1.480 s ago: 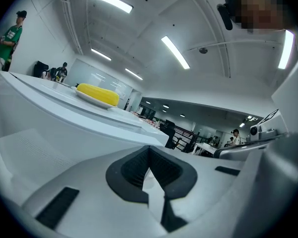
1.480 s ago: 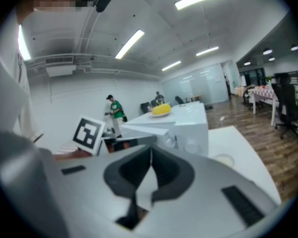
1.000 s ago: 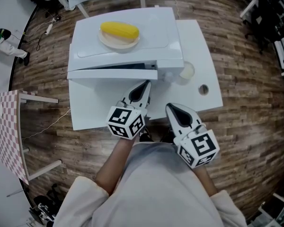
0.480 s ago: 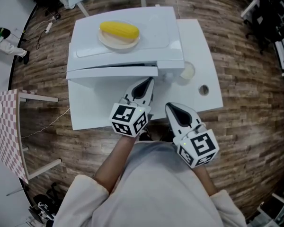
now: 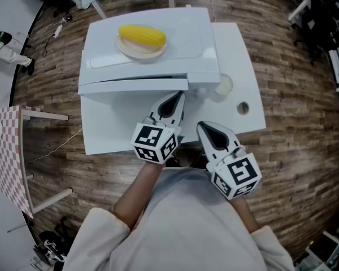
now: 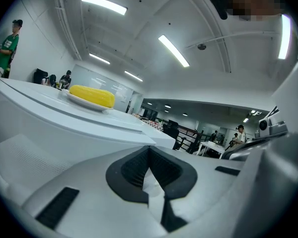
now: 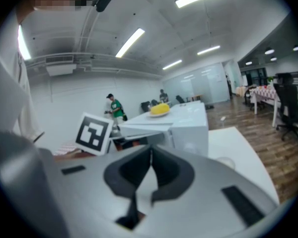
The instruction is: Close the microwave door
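A white microwave [image 5: 158,61] stands on a white table [image 5: 237,66], and on top of it is a plate [image 5: 130,51] carrying a yellow corn cob [image 5: 142,35]. Its door [image 5: 133,86] stands slightly ajar, hinged at the left, with a thin dark gap behind it. My left gripper [image 5: 175,100] is shut, its tip at the door's right end. My right gripper [image 5: 206,130] is shut and empty, hanging back over the table's near edge. The left gripper view looks along the microwave [image 6: 64,128] up to the corn [image 6: 92,95]. The right gripper view shows the microwave [image 7: 188,128] and the left marker cube [image 7: 94,133].
A round pale disc [image 5: 223,85] and a small dark hole [image 5: 242,107] lie on the table right of the microwave. A checkered table [image 5: 5,151] stands at the left over the wooden floor. Other people and office chairs are far off.
My left gripper has shifted forward and slightly right towards the door's right end. The dark gap behind the door has narrowed. The right gripper has barely moved.
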A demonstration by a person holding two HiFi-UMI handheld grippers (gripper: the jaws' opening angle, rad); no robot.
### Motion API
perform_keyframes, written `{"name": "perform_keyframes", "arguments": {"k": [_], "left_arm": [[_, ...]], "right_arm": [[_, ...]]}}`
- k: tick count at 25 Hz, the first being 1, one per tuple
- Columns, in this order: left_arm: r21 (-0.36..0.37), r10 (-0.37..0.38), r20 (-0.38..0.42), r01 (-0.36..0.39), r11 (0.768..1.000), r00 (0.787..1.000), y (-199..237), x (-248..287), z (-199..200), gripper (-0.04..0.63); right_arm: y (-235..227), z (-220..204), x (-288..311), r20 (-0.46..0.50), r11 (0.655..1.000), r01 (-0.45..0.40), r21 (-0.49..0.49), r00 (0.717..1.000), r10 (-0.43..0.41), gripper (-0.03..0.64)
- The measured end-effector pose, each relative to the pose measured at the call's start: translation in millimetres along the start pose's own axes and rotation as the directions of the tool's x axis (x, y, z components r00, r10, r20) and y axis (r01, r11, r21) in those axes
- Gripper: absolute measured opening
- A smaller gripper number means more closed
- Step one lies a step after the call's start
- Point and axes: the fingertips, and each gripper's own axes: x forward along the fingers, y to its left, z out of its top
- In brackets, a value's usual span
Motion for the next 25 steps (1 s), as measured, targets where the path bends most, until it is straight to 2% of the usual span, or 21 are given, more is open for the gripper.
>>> {"name": "perform_keyframes", "arguments": {"k": [25], "left_arm": [[0.007,0.028,-0.019,-0.028,1.000,0.999,0.4,10.7,-2.5,0.020]], "right_arm": [[-8.6,-0.9,0.5,-0.006,1.000,-0.015,0.002,1.000,0.015,0.023]]}}
